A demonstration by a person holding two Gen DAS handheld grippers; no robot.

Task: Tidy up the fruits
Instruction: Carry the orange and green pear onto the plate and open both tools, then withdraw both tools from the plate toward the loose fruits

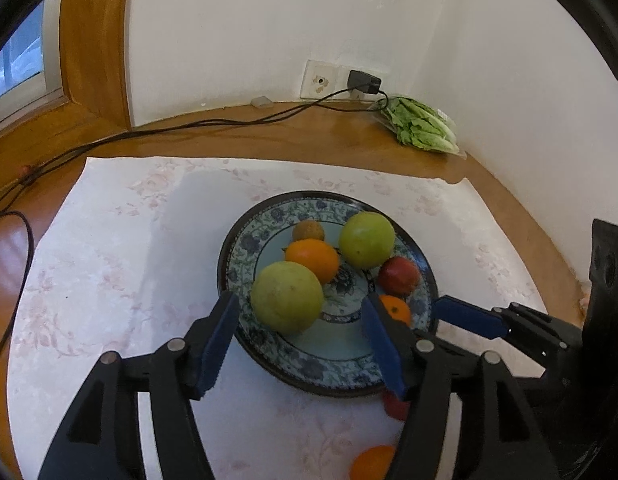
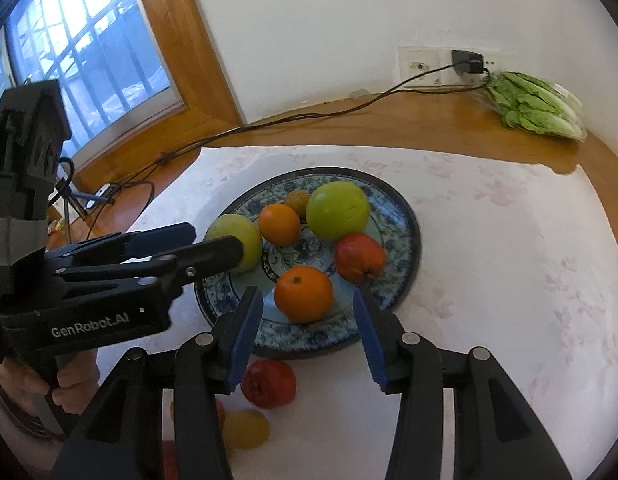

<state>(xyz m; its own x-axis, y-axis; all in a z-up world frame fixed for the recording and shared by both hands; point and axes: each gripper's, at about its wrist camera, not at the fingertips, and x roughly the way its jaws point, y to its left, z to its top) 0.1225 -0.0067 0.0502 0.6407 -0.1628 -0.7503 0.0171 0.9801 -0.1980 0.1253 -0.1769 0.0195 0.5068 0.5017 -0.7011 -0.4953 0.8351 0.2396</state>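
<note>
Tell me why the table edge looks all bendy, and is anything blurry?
Both wrist views use fisheye lenses, which curve the table edge. In the right wrist view, the yellow fruit near the bottom looks blurry, while the plate stays sharp.

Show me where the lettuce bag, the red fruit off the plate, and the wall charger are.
lettuce bag (image 2: 533, 106), right wrist view, middle of the leaves
red fruit off the plate (image 2: 269, 382), right wrist view, its top face
wall charger (image 1: 363, 81), left wrist view, black body

The plate (image 2: 405, 236) carries a blue-and-white floral pattern with a dark rim, and on it lie two green fruits, two orange ones and a red one. A white cloth (image 2: 509, 280) with faint pink flowers covers the brown wooden table (image 2: 429, 128); each black hand-held gripper has blue pads.
</note>
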